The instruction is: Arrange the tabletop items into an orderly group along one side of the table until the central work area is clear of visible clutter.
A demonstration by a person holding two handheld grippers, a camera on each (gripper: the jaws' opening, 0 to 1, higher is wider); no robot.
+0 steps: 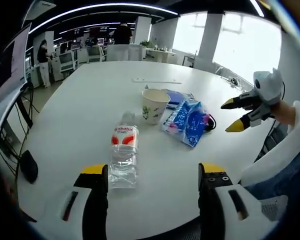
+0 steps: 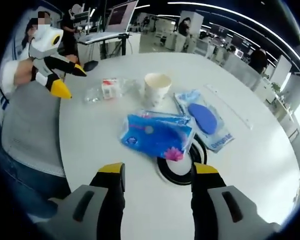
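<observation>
Bright, even office lighting from curved ceiling light strips [image 1: 115, 7] and large windows [image 1: 240, 47], the latter overexposed to white. The white table [image 1: 90, 100] shows soft glare and faint shadows. Strong fisheye curvature toward the edges; centres sharp, periphery slightly soft.

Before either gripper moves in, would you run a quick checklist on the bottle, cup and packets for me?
1. Left gripper open: ok.
2. Right gripper open: ok.
3. Water bottle lying flat, just ahead of the left gripper: ok.
4. Paper cup upright; contents: cannot tell.
5. Blue tissue pack lies over the black cable: not ok, may drag.
6. Middle of the white table cleared: not ok.
</observation>
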